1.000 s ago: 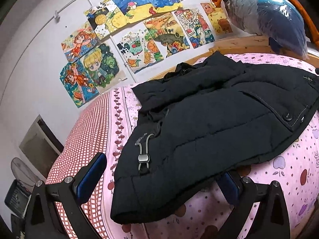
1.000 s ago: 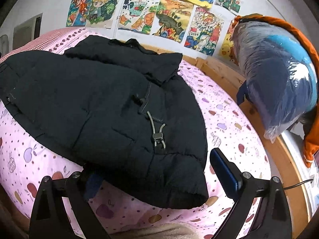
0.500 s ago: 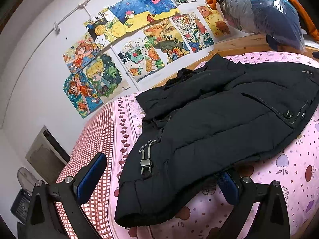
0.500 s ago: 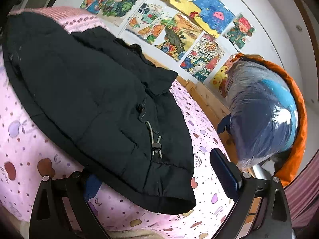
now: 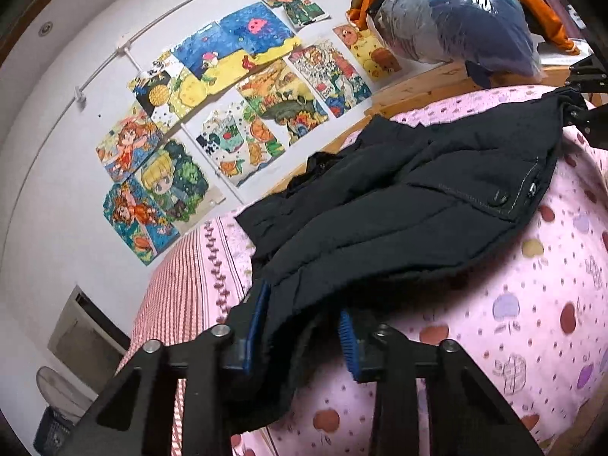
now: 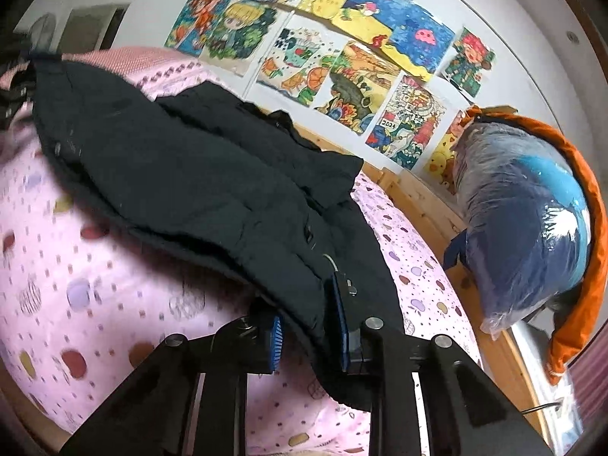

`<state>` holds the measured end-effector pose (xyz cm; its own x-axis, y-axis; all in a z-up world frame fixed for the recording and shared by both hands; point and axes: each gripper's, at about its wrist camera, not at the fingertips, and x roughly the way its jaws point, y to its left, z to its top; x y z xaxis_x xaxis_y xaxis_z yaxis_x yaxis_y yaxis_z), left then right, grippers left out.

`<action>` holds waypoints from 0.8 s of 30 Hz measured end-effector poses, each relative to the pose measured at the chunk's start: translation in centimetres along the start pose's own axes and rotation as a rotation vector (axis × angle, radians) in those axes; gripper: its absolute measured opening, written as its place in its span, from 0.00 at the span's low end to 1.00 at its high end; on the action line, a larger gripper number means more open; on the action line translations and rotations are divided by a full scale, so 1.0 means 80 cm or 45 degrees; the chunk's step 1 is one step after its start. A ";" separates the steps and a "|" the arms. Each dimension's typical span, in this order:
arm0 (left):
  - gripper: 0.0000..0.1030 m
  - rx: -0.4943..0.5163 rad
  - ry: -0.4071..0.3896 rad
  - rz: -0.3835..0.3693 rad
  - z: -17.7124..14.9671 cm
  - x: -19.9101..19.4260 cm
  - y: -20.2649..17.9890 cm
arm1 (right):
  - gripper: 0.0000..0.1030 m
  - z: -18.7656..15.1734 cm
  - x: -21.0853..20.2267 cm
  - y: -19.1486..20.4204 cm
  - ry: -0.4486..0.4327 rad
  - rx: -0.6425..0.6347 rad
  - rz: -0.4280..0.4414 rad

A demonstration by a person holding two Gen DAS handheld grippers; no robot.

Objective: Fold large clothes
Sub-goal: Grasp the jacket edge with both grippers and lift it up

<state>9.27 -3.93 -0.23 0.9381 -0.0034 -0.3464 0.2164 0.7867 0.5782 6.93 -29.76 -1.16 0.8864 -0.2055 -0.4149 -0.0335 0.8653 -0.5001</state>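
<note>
The bed (image 5: 532, 323) carries the black jacket (image 5: 399, 205), spread flat for folding. The left gripper (image 5: 302, 326) and right gripper (image 6: 306, 326) have just been closing and now pinch the jacket's near hem corners, probably to lift it.

One black padded jacket (image 5: 399, 205) lies on one bed with a pink fruit-print sheet (image 5: 524, 304). Two grippers are seen, the left gripper (image 5: 304, 326) and the right gripper (image 6: 307, 326), each with two blue pads. On the wall hang about ten coloured drawings (image 5: 235, 91). One plastic-wrapped bundle (image 6: 524, 228) rests on the wooden frame.
</note>
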 end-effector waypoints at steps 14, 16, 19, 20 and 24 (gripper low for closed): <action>0.06 -0.332 -0.140 -0.070 0.029 -0.051 0.091 | 0.06 0.040 -0.057 -0.045 -0.256 0.244 0.020; 0.06 -0.341 -0.178 -0.065 0.028 -0.069 0.099 | 0.06 0.046 -0.082 -0.047 -0.311 0.242 0.013; 0.06 -0.343 -0.203 -0.059 0.029 -0.087 0.112 | 0.06 0.059 -0.115 -0.050 -0.354 0.215 0.011; 0.06 -0.345 -0.210 -0.062 0.030 -0.091 0.118 | 0.06 0.063 -0.124 -0.051 -0.362 0.205 0.014; 0.06 -0.335 -0.214 -0.086 0.043 -0.084 0.135 | 0.06 0.081 -0.142 -0.057 -0.378 0.173 0.021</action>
<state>6.25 2.46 10.89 0.9603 -0.1460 -0.2377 0.2230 0.9137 0.3398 0.03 -28.42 10.77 0.9829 -0.0656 -0.1723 -0.0051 0.9246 -0.3809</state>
